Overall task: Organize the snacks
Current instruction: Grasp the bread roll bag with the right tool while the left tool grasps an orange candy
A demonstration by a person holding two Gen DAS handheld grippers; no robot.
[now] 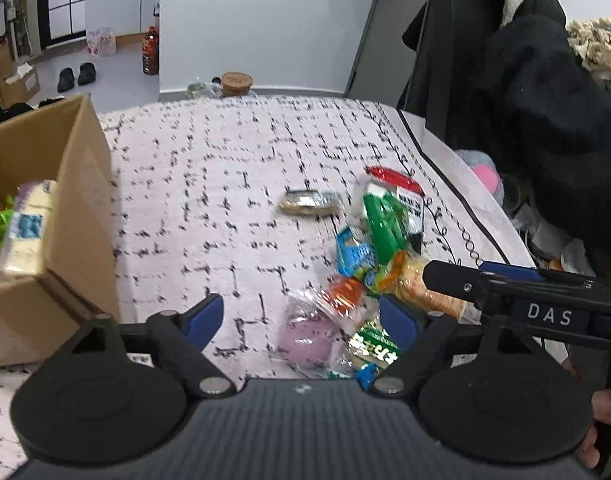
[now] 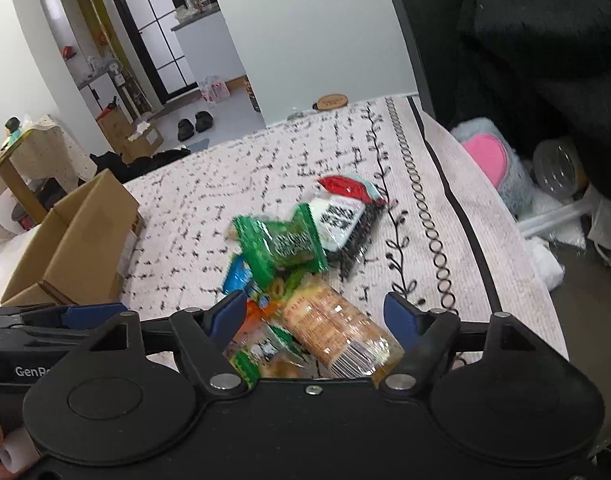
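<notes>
Your right gripper (image 2: 311, 312) is spread wide with the clear-wrapped cracker pack (image 2: 337, 330) lying between its fingers, long axis running away from you and slightly leftward, atop the snack pile on the patterned cloth (image 2: 209, 216). Your left gripper (image 1: 301, 314), also open and empty, hangs beside the pile; the cardboard box (image 1: 77, 184) sits well left, so the right is nearer the pack

Even, soft indoor daylight, faint shadows; motion blur smears the heap of colourful plastic snack packets (image 1: 369, 264), fisheye bending the edges
</notes>
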